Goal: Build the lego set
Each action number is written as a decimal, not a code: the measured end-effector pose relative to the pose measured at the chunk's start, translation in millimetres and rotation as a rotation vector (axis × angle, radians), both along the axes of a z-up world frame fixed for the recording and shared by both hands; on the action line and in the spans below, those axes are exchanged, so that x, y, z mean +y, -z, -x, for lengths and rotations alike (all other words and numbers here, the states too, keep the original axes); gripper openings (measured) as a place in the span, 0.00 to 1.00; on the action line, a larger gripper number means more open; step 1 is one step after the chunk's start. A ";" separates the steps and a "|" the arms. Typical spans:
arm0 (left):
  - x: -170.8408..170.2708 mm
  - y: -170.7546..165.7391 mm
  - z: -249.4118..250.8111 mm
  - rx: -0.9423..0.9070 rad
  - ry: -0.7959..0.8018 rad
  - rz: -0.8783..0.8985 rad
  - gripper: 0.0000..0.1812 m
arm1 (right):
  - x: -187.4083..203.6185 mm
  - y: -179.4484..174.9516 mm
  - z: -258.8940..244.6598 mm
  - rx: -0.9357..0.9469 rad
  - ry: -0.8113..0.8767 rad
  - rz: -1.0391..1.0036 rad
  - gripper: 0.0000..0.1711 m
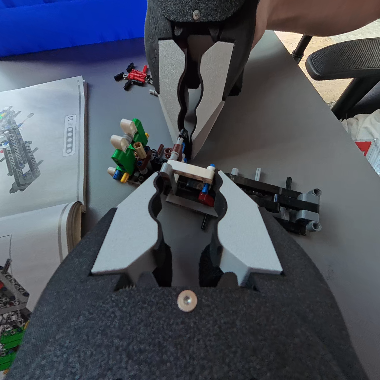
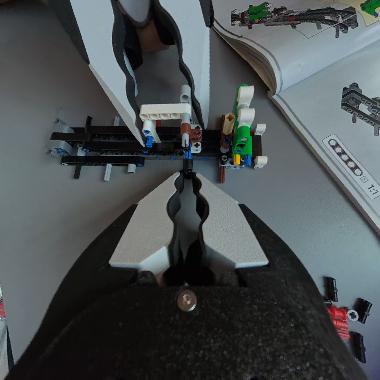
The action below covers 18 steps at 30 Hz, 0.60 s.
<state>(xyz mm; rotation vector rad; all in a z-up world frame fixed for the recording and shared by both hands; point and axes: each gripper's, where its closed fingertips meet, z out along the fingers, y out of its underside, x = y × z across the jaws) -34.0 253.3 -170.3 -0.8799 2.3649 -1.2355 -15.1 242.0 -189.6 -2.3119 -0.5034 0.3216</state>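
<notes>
The chassis (image 2: 131, 144), a long black beam assembly, lies across the middle of the right wrist view with its long axis running left to right, a green block (image 2: 242, 141) at its right end and grey connectors at its left. The right gripper (image 2: 186, 173) comes up from the lower centre of that frame, clenched on a black pin (image 2: 187, 166) whose axis points straight up the frame, square to the chassis. Directly ahead of the pin is a blue pin (image 2: 187, 154) and, just beyond, a brown connector (image 2: 188, 131) on a grey axle; whether the black pin already touches the blue one is hard to tell. The left gripper (image 1: 188, 181) reaches in from the opposite side, at centre frame in its own view, its fingers straddling a white beam (image 1: 193, 170) that stands over the chassis; they seem to press on it, though contact is not clear. So the coming push likely runs along the pin's axis, away from the right gripper and toward the left, which braces. Both grippers are close to the joint. A booklet (image 2: 308, 67) lies open at upper right; spare red and black parts (image 2: 341, 320) sit at lower right.
</notes>
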 end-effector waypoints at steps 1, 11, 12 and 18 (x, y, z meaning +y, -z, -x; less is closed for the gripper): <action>0.0 0.0 0.0 0.000 0.000 0.000 0.27 | 0.0 0.0 0.0 -0.004 0.000 0.001 0.04; 0.5 0.1 -0.2 0.001 -0.003 0.001 0.27 | -7.2 -4.3 -4.6 -0.036 0.013 -0.020 0.10; 0.5 0.1 -0.2 0.001 -0.003 0.001 0.27 | -7.7 -8.6 -2.8 -0.017 0.010 -0.045 0.10; 0.4 0.1 0.0 0.001 -0.003 0.001 0.27 | 0.6 -18.3 -1.8 -0.050 0.016 -0.138 0.04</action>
